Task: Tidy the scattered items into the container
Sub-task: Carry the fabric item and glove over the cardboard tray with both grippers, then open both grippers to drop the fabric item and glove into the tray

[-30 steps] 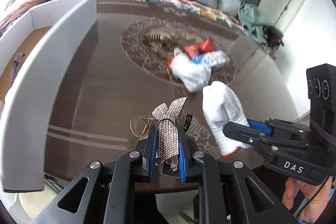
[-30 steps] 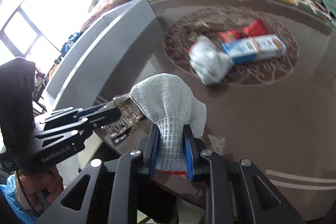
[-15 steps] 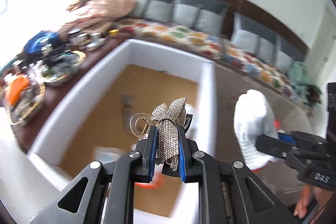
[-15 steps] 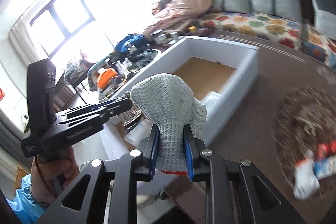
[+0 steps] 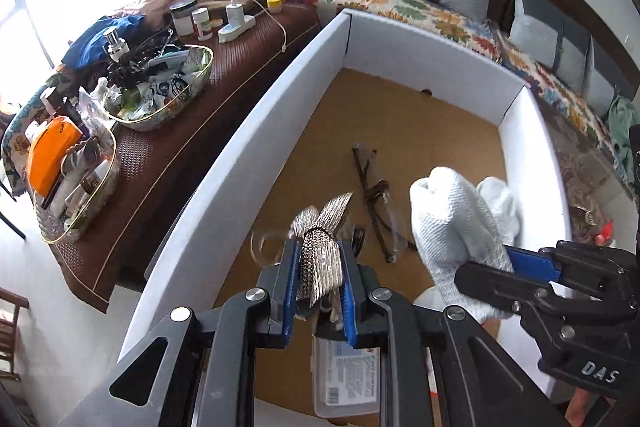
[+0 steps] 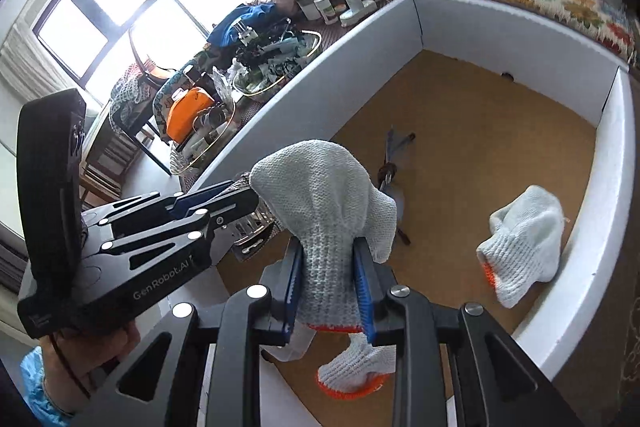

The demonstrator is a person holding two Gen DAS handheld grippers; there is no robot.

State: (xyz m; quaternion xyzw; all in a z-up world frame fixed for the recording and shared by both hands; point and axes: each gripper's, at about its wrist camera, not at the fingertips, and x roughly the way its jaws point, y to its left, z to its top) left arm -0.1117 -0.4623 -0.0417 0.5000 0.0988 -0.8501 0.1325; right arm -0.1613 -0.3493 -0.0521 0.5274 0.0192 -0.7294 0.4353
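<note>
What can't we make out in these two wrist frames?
- Left wrist view: the hair clip looks motion-blurred; its lower part is hidden between the left gripper jaws.
- Left wrist view: print on the clear plastic case is too small, partly behind the gripper.
- Right wrist view: the glasses are mostly hidden behind the held glove in the right gripper.

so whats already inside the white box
On the box's brown floor: a knit glove by the right wall, eyeglasses mid-floor, another glove and a clear labelled case near the front. The held glove and both grippers hide the rest.
</note>
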